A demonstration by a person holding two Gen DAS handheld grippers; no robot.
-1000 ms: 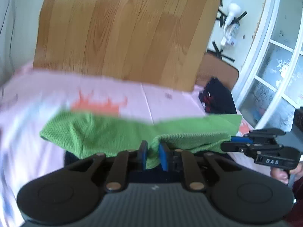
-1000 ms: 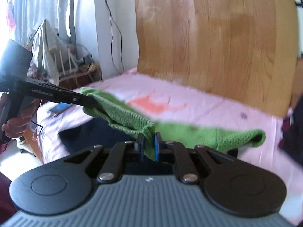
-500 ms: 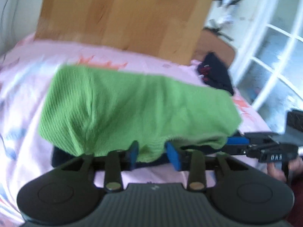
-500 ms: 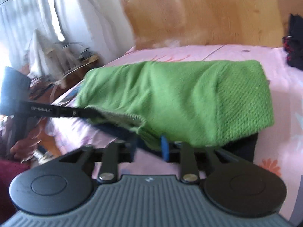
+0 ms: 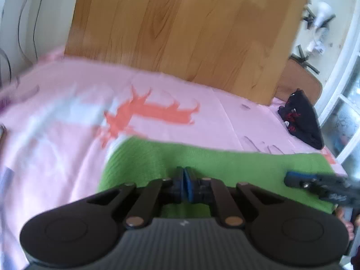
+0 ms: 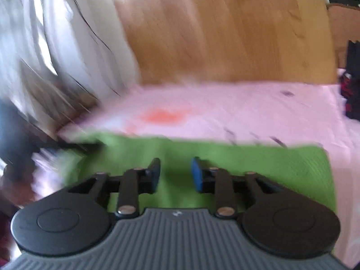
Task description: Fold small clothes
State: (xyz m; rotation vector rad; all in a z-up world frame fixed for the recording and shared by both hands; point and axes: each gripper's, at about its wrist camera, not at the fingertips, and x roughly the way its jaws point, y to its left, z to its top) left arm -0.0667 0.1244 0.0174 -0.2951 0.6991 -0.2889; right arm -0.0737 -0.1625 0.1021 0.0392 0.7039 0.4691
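No readable text; lettering on right gripper (image 5: 290,177) side, left wrist view, too blurred.

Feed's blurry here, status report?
Left claw just closed, shut. Right claw open. Green knitted cloth flat on pink bedsheet. Nothing in the way.

I am looking at a bed (image 5: 236,121) under a pink sheet with an orange print. A wooden headboard (image 5: 180,29) is standing behind it. Daylight is coming through a white-framed window (image 5: 346,112) and pale curtains (image 6: 45,33).

Green knit garment (image 5: 225,164); pink sheet (image 5: 67,112), orange print.
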